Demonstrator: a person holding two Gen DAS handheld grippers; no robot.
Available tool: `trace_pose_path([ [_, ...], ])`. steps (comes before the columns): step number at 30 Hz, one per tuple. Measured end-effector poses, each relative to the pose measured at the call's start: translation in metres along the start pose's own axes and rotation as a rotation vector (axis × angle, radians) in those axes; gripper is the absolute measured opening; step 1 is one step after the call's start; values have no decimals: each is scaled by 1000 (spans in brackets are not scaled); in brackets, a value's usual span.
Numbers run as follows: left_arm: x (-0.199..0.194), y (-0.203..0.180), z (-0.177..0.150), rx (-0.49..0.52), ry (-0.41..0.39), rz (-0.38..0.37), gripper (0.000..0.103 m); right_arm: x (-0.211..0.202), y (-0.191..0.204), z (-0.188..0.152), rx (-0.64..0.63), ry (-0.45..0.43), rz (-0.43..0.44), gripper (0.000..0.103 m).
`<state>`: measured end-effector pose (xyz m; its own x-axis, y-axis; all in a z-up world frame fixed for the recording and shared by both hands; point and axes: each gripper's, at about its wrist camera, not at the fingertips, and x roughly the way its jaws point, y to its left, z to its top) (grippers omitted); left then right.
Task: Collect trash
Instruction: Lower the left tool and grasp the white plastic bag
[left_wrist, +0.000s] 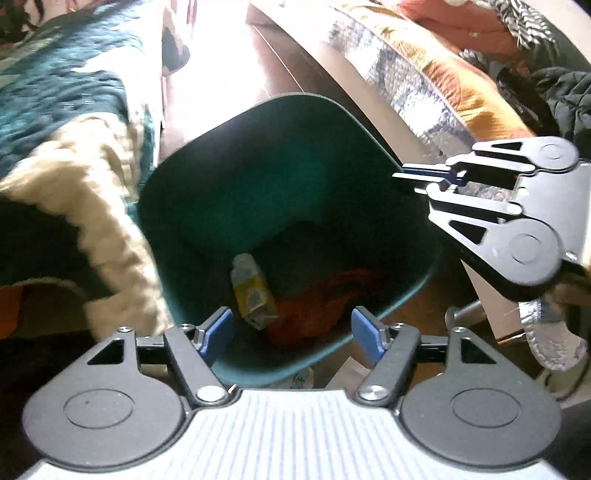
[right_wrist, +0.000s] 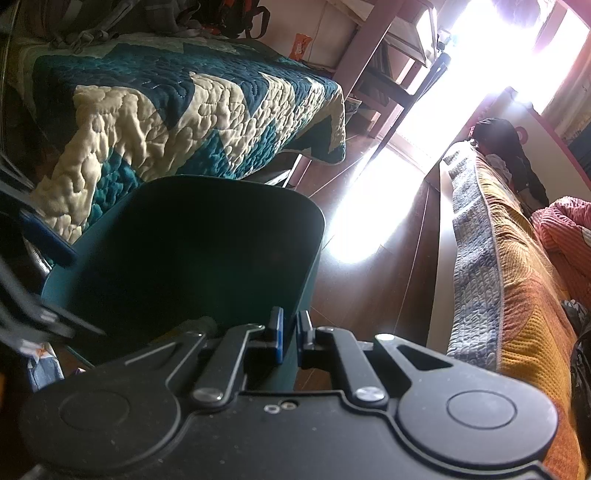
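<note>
Left gripper (left_wrist: 291, 338) over the bin (left_wrist: 192, 206), fingers (left_wrist: 218, 332) apart, nothing between them. Below and between those fingers, on the bin floor: a yellow carton (left_wrist: 253, 291), with a red wrapper (left_wrist: 321, 302) touching it on the right. Left of the fingers, a teal-and-cream quilt (left_wrist: 74, 147) hanging off a bed. Ahead, beyond the bin, sunlit floor (left_wrist: 218, 74).

Right gripper (left_wrist: 417, 181), entering from the right at the bin's right rim, fingers (right_wrist: 277, 332) nearly together and clamped on that rim (right_wrist: 295, 321), one inside the wall and one outside. From its own camera: the bin's dark mouth ahead and to the left of the fingers, the quilt beyond it. Right of the fingers, a second bed with an orange-and-blue cover (right_wrist: 517, 295). Dark floor between the beds.
</note>
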<state>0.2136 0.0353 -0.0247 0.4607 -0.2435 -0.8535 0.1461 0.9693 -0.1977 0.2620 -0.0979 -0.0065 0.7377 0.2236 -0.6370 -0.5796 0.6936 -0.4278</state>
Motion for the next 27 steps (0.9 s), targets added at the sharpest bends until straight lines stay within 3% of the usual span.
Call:
trace_pose_path([
  [4,-12,8,-11,-63,-9,7,77,0,0,0,-2,1,-2,7],
  [10,-14,26,-41,-166,25,93,81,0,0,0,0,3,-4,7],
  [14,11,37,-56,-249,88,137,91,0,1,1,2,5,-4,7],
  [17,35,46,-71,-276,137,213,99,0,1,1,2,5,-5,7],
  [21,68,57,-88,-301,179,278,100,0,1,1,4,4,-5,7],
  [27,121,87,-119,-459,286,301,100,1,1,1,7,6,-9,6],
])
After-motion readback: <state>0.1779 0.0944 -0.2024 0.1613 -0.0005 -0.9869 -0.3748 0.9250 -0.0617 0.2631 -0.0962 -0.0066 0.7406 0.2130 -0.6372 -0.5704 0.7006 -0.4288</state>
